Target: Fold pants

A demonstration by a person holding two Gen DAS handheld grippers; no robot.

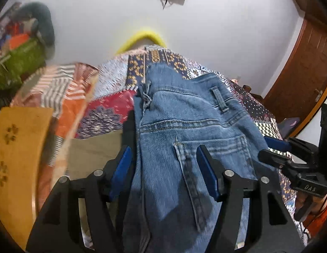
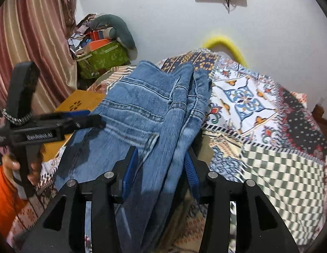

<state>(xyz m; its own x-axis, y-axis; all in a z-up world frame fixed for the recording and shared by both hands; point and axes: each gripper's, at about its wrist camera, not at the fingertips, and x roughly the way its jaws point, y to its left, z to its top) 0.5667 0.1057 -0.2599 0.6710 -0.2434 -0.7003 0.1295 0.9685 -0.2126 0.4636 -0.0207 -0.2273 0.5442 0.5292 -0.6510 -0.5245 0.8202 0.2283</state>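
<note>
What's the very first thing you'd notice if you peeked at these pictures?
The blue jeans grab the eye first, lying bunched in the middle of a colourful patchwork bedspread. The left gripper and right gripper each have denim between their black jaws with blue pads. Behind, a bright yellow curved thing peeks over the far edge of the bed against the white wall.

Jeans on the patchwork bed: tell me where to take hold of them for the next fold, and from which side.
Grip the jeans at the thick near edge, coming from the camera side. There the layers stack into a firm ridge that already lies between both the left gripper and the right gripper.
</note>
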